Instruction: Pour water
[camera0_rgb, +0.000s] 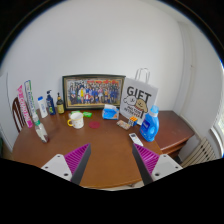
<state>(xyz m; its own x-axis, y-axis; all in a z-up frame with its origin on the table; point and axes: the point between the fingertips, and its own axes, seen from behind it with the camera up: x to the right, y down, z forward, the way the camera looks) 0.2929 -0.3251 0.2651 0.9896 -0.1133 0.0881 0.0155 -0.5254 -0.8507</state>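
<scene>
Hovering over the wooden table (100, 160) with the gripper (110, 160) spread wide and empty, you are likely approaching; next, reaching toward the blue jug (150, 126).

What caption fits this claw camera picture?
Open claw hovers over a brown wooden table, facing a white mug and blue bottle.

The room was evenly and softly lit, with a pale wall (110, 45) looking bright and slightly washed out. The wooden counter (105, 150) carried a faint sheen and only soft shadows. Strong fisheye distortion curved the edges, and small items at the back looked blurred.
</scene>
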